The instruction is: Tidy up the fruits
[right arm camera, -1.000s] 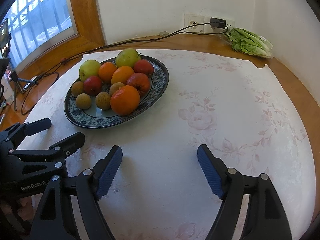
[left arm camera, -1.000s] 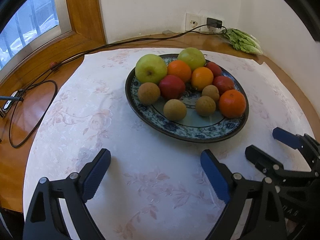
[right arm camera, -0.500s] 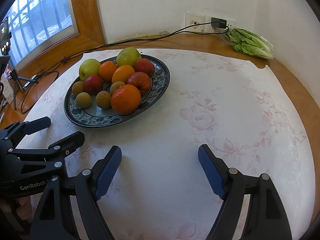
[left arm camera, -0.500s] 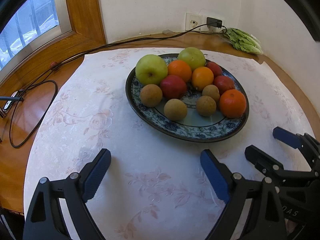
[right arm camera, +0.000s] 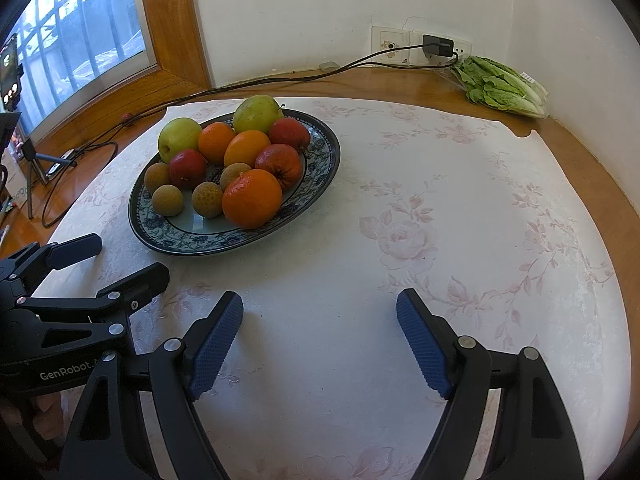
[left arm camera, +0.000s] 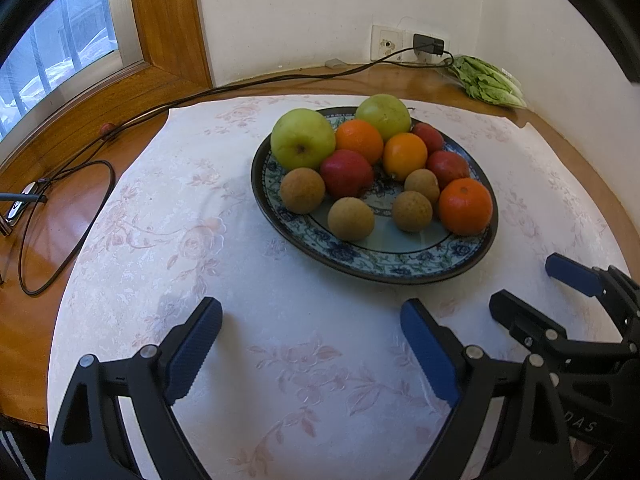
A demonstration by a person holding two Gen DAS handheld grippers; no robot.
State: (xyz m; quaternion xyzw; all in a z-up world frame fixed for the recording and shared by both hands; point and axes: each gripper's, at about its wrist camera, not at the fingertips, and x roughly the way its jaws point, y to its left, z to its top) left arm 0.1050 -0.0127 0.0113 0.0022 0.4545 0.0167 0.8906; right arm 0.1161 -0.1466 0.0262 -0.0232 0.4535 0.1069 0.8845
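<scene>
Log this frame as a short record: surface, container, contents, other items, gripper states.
surface: round wooden table with a floral cloth
container: patterned plate
contents: two green apples, three oranges, three red fruits, four small brown fruits, all on the plate
other items: bagged lettuce, black cable
left hand-held gripper: open, empty
right hand-held gripper: open, empty

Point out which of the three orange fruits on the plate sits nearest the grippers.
The orange at the plate's near rim, beside the small brown fruits. The other two oranges sit farther back, next to the green apples.
</scene>
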